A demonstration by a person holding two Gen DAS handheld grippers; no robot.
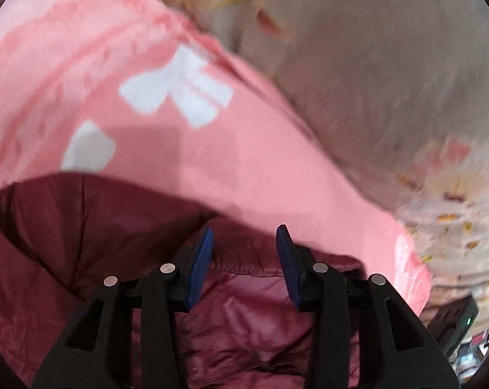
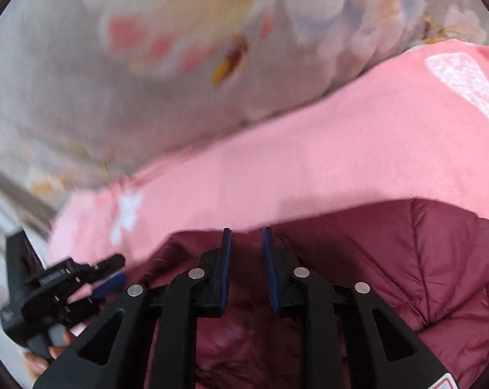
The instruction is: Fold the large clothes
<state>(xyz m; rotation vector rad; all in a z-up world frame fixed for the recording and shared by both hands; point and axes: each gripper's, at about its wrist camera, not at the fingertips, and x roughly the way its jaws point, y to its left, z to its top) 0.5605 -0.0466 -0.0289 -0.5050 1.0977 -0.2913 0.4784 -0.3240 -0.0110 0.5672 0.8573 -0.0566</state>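
A dark maroon quilted jacket (image 1: 92,236) lies on a pink blanket with white shapes (image 1: 212,149). My left gripper (image 1: 244,236) is open, its blue pads apart just above a stitched hem of the jacket. In the right wrist view the jacket (image 2: 422,259) fills the lower right. My right gripper (image 2: 246,236) is open with a narrower gap, over the jacket's edge and holding nothing. The left gripper (image 2: 105,278) shows at the lower left of the right wrist view, in a hand.
A grey floral bedsheet (image 1: 390,81) lies beyond the pink blanket, also blurred in the right wrist view (image 2: 114,81). The pink blanket (image 2: 309,162) runs under the jacket. Some dark objects (image 1: 458,324) sit at the lower right edge.
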